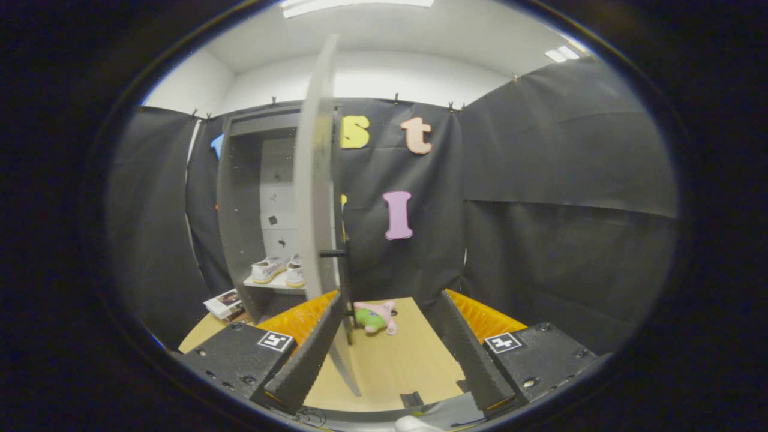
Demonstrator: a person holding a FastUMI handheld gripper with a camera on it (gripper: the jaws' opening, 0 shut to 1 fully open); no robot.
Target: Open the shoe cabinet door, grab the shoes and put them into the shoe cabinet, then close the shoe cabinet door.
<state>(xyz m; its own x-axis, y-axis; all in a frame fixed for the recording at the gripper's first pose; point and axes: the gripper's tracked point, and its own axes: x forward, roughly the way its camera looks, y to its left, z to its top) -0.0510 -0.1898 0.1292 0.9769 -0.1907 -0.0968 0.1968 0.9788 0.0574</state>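
No readable words, brands or numbers. Just two square black-and-white code markers (275, 341) on the gripper (391, 298) body (one behind each finger, no text in them). Fingers wide apart, door (316, 180) edge just inside the left one. Booklet (223, 303) beside cabinet (240, 240): print too small to make out.

So the cabinet door (316, 180) is swung out edge-on, right ahead of the gripper (390, 336), sitting just inside the left finger (312, 351), so that's the big thing in the way. Its dark handle (333, 253) sticks out to the right. The fingers are spread wide with bare floor (396, 366) between them. A plush toy (375, 316) lies on the floor just beyond them, right of the door. Left of the door the cabinet (240, 228) is open, but the shoes (277, 270) fill the shelf's front edge. A stack of booklets (224, 303) sits by its left foot.
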